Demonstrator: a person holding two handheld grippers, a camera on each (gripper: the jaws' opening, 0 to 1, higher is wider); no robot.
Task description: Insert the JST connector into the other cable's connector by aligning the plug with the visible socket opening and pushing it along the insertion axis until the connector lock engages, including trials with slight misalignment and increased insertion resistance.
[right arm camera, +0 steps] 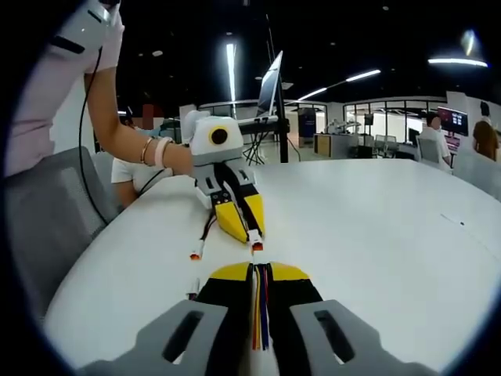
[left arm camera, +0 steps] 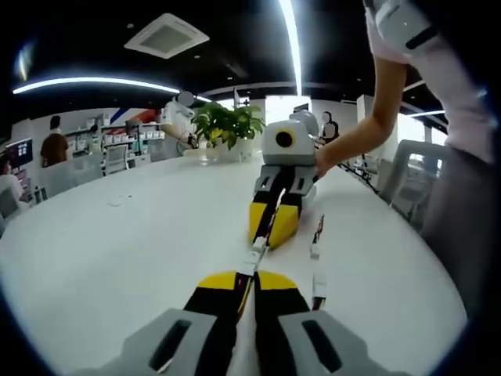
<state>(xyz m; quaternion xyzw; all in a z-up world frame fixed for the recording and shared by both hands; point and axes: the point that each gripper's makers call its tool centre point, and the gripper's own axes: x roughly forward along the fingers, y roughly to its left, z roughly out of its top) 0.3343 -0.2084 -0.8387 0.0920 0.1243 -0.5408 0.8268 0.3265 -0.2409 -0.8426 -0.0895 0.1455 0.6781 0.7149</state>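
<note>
Spare cable [left arm camera: 317, 251] lies loose on the surface, just right of the line between the two sets of jaws in the left gripper view; in the right gripper view the same cable [right arm camera: 200, 239] sits left of the far jaws, a white plug at its near end. Nothing lies between the two connectors.

White surface [left arm camera: 125, 251], broad and curved at the edge. Potted plant [left arm camera: 227, 125] at its far side, beyond the far gripper. Grey chair [left arm camera: 411, 184] to the right of the jaws. Open office: ceiling light strips, desks, people seated in the distance.

Left gripper [left arm camera: 252, 283]: jaws closed narrow on a wire bundle, the white JST connector [left arm camera: 258, 249] sticking out just past the tips. Right gripper [left arm camera: 272, 227] faces it head-on, held by a person's hand [left arm camera: 321, 160], its tips almost touching that connector.

Right gripper [right arm camera: 260, 276] from its own view: jaws pinched on a multicoloured cable [right arm camera: 260, 309]. Left gripper [right arm camera: 244, 227] points back at it, the white connector [right arm camera: 255, 239] at its tips, a short gap ahead of the near jaws. Bare forearm with a wristband behind it.
</note>
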